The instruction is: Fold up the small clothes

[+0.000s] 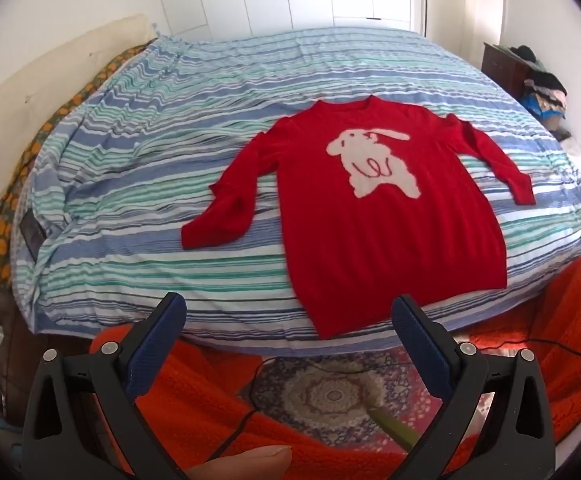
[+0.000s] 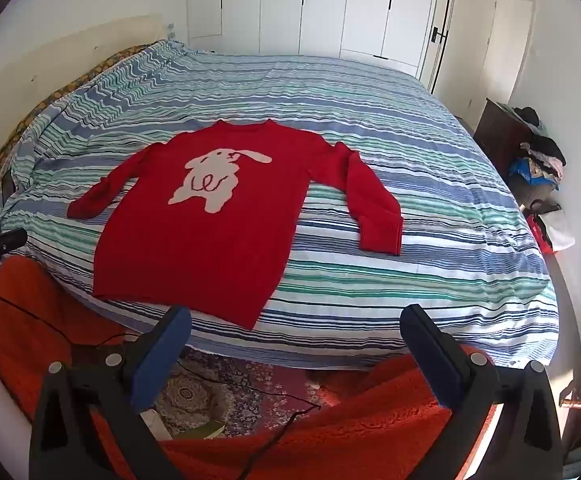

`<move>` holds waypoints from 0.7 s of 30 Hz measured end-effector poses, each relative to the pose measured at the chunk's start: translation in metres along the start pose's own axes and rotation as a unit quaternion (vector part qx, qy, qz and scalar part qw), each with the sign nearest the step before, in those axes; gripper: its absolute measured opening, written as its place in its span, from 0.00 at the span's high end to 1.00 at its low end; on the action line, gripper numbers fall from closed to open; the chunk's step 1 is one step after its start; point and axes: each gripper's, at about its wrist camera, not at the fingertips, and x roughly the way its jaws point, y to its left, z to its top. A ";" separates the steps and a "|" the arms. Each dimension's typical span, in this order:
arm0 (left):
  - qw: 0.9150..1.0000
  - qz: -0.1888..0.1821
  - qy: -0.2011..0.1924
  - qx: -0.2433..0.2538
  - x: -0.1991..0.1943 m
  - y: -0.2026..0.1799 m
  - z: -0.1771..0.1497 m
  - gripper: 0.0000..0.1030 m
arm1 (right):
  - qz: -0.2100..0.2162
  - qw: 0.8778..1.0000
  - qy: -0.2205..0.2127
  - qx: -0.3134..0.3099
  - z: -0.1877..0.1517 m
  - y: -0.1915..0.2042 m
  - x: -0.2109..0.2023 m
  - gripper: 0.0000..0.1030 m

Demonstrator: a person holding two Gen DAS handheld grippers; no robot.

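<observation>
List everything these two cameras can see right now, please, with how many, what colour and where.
sweater: one, red with a white animal figure, spread flat on the bed, sleeves out
bed cover: one, blue, green and white stripes, over the bed
wardrobe doors: several, white, behind the bed
clothes pile: one, mixed colours, on a dark cabinet at the right wall
rug: one, patterned, on the floor
left gripper: one, black, blue fingers open, empty
right gripper: one, black, blue fingers open, empty
</observation>
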 end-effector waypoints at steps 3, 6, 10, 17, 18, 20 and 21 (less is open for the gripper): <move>1.000 0.000 0.001 0.002 0.000 -0.001 0.000 0.01 | 0.000 1.000 0.004 0.000 0.001 -0.001 -0.001 0.00; 1.000 0.000 0.001 0.001 0.001 -0.002 0.001 0.01 | -0.001 1.000 -0.002 -0.002 0.002 0.001 -0.002 0.00; 1.000 0.000 0.003 -0.004 0.002 -0.001 0.000 0.01 | 0.000 1.000 0.001 -0.004 0.004 0.005 0.001 0.00; 1.000 -0.006 0.009 -0.008 0.004 0.001 -0.002 0.01 | 0.005 1.000 0.003 -0.002 0.000 0.005 0.003 0.00; 1.000 -0.006 0.010 -0.008 0.004 0.002 -0.002 0.01 | 0.006 1.000 0.003 -0.003 0.000 0.006 0.003 0.00; 1.000 -0.007 0.009 -0.008 0.004 0.001 -0.002 0.01 | 0.007 1.000 0.003 -0.002 -0.001 0.006 0.003 0.00; 1.000 -0.007 0.009 -0.008 0.003 0.002 -0.002 0.01 | 0.006 1.000 0.003 -0.003 -0.001 0.006 0.003 0.00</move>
